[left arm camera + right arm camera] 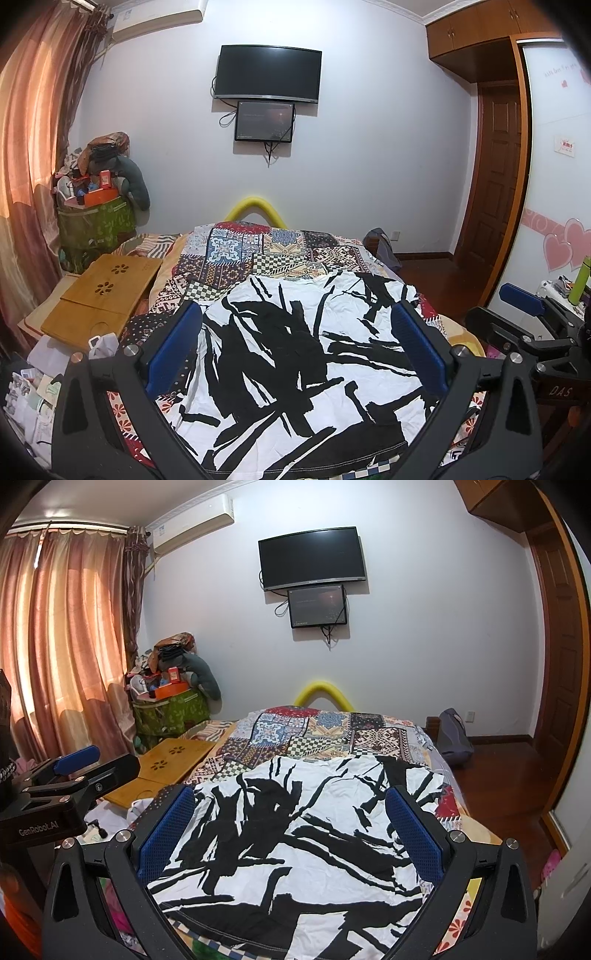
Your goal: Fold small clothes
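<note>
A white shirt with black brush-stroke print (299, 354) (295, 834) lies spread flat on a bed with a patchwork cover (258, 254) (314, 734), hem toward me and neckline at the far end. My left gripper (297, 321) hovers open above the shirt, blue pads (173, 347) wide apart with nothing between them. My right gripper (290, 805) also hangs open over the shirt, holding nothing. The right gripper (524, 306) appears at the right edge of the left wrist view, and the left gripper (77, 760) at the left edge of the right wrist view.
A wooden lap desk (103, 295) (166, 768) lies at the bed's left side above paper clutter (33, 398). A green bin piled with things (96, 218) stands by the curtain (55, 646). Two screens (267, 74) hang on the far wall. A bag (452, 738) sits on the wooden floor at right.
</note>
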Action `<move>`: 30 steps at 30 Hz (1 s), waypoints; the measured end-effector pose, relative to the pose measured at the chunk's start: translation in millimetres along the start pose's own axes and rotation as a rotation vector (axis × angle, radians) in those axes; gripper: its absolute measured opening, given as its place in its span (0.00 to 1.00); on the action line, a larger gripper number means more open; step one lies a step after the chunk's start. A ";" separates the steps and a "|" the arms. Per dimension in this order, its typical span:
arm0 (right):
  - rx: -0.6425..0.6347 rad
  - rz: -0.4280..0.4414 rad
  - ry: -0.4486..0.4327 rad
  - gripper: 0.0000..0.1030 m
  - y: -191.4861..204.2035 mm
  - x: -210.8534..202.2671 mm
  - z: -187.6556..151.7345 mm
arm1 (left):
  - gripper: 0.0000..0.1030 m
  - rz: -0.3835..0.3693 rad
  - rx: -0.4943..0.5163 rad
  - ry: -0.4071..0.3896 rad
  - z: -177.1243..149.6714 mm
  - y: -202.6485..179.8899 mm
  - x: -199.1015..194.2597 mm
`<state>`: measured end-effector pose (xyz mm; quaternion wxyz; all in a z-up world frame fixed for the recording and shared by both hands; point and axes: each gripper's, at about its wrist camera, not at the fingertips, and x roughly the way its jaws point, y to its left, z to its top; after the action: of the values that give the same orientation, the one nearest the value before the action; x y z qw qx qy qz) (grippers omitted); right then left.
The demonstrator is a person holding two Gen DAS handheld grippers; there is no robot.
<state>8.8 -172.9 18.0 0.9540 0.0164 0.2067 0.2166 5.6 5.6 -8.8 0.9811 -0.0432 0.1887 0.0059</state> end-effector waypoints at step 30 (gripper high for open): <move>0.002 -0.002 0.004 1.00 -2.1 1.0 -0.8 | 1.00 0.007 -0.005 0.001 0.5 1.9 -0.2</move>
<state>10.1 -174.4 16.6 0.9538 0.0169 0.2090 0.2153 5.5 7.6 -8.4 0.9809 -0.0448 0.1893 0.0098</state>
